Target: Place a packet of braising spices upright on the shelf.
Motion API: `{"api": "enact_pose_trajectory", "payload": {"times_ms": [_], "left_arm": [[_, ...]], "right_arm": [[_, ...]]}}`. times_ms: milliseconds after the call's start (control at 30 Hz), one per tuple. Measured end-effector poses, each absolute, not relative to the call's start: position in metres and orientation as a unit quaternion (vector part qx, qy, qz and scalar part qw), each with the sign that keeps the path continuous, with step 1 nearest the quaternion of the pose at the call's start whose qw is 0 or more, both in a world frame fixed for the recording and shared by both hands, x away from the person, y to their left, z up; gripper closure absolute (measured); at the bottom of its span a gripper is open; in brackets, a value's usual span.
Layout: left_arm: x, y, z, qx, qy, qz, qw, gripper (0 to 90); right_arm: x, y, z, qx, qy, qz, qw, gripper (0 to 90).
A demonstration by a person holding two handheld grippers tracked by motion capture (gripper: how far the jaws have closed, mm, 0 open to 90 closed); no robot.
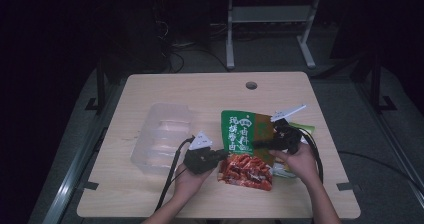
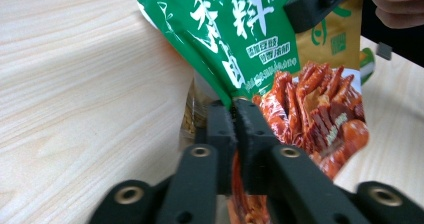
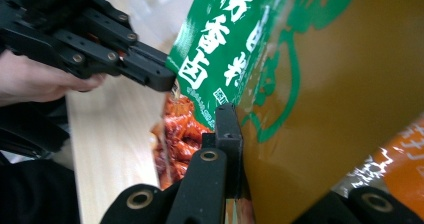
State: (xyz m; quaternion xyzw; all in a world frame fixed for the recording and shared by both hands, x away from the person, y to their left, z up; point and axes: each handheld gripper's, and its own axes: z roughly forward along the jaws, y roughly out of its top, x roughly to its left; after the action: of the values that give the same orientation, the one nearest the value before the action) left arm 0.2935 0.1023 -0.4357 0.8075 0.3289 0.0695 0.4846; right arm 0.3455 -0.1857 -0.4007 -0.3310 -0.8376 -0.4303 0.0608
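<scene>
Gripping the near left edge of the green snack bag (image 1: 243, 134), the left tongs (image 1: 220, 156) were clamped tight on it, lifting it just above the counter (image 1: 200, 89). The right tongs (image 1: 262, 144) pinched the same bag along its right side, over an orange packet (image 3: 320, 109). Farther left stood a clear plastic container (image 1: 162, 134), with nothing visible inside.

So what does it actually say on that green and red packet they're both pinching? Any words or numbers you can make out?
On the snack packet, green part, large white Chinese characters: "香卤" reads clearly in the right gripper view.
Also there: "料", from the left gripper view.
The other large characters are cut off or blurred.
The small white boxed print beneath is too small to read.
No numbers legible.
</scene>
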Motion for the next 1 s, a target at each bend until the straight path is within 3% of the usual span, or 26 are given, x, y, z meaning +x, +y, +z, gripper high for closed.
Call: {"api": "enact_pose_trajectory", "payload": {"times_ms": [333, 633, 1000], "left_arm": [[0.274, 0.111, -0.424, 0.814, 0.307, 0.093, 0.484, 62.4], [0.266, 0.126, -0.425, 0.829, 0.278, 0.1, 0.475, 54.9], [0.279, 0.134, -0.431, 0.853, 0.22, 0.094, 0.465, 52.4]], "right_arm": [[0.327, -0.18, -0.374, -0.297, -0.833, -0.465, 0.043, 89.9], [0.323, -0.171, -0.351, -0.281, -0.839, -0.466, 0.015, 90.0], [0.337, -0.17, -0.338, -0.286, -0.825, -0.487, 0.017, 90.0]]}}
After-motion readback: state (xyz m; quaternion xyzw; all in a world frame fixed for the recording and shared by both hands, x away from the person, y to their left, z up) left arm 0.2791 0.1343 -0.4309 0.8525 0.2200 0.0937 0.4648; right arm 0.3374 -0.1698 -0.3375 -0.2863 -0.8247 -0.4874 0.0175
